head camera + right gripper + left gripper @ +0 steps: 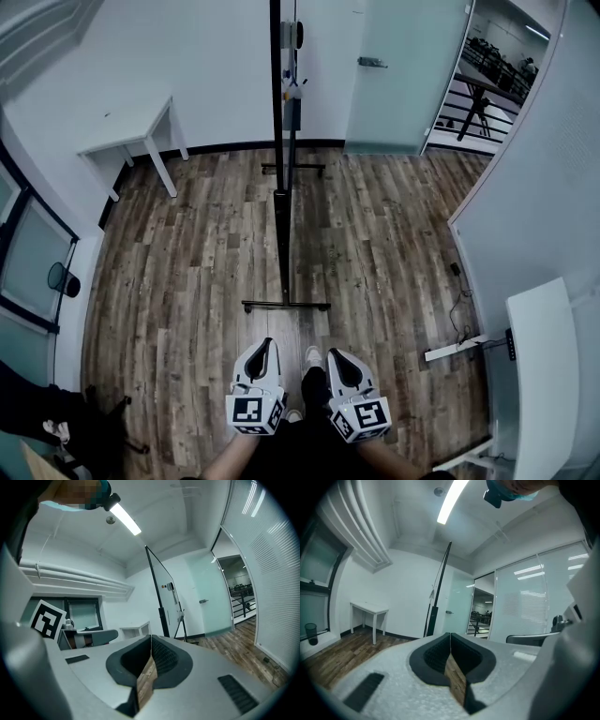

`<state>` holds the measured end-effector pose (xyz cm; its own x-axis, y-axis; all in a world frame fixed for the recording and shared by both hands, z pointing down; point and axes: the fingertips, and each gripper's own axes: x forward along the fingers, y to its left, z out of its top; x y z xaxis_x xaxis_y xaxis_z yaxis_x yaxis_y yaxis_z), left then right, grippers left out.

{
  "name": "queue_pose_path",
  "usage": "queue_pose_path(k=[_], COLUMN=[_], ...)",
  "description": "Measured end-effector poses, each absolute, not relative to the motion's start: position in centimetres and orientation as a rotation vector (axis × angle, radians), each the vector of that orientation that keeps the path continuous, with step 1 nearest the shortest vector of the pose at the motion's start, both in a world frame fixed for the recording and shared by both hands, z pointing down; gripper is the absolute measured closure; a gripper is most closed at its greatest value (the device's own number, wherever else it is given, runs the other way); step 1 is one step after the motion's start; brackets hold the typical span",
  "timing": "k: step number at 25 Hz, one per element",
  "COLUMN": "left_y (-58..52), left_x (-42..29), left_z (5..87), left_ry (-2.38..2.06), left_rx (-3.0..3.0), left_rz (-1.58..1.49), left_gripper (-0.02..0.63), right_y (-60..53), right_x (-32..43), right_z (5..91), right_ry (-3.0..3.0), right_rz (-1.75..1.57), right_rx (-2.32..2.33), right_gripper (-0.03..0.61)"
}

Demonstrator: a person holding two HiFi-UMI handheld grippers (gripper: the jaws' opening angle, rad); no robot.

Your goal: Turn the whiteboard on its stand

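The whiteboard (276,94) stands edge-on ahead of me, a thin dark upright line on a black rolling stand (285,305) whose near foot bar lies across the wood floor. In the left gripper view the whiteboard (439,590) shows as a slim dark edge; in the right gripper view the whiteboard (161,590) shows a pale face with a marker tray. My left gripper (265,345) (450,637) and right gripper (335,354) (151,639) hang side by side, short of the stand's near foot. Both are shut with nothing in them.
A small white table (127,141) stands against the far wall at the left. A frosted glass door (403,75) is at the back right. A white desk (544,375) and a power strip (455,349) lie at the right, a black bin (64,279) at the left.
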<state>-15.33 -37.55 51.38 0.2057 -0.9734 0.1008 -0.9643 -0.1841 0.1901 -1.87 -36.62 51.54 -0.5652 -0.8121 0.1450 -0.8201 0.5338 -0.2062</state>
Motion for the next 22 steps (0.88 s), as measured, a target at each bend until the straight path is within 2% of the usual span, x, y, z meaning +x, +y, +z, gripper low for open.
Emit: queue_pose_path(k=[22], left_y=[-62.7], left_x=[-15.3], left_z=[53.8], left_ry=[-1.931], left_rx=[2.196], left_rz=[-0.003], left_gripper=[0.583], right_y=[-60.0], right_x=[-1.2], right_z=[51.3], right_ry=[-2.759], right_rz=[0.392], right_rx=[1.312], right_gripper=[0.563])
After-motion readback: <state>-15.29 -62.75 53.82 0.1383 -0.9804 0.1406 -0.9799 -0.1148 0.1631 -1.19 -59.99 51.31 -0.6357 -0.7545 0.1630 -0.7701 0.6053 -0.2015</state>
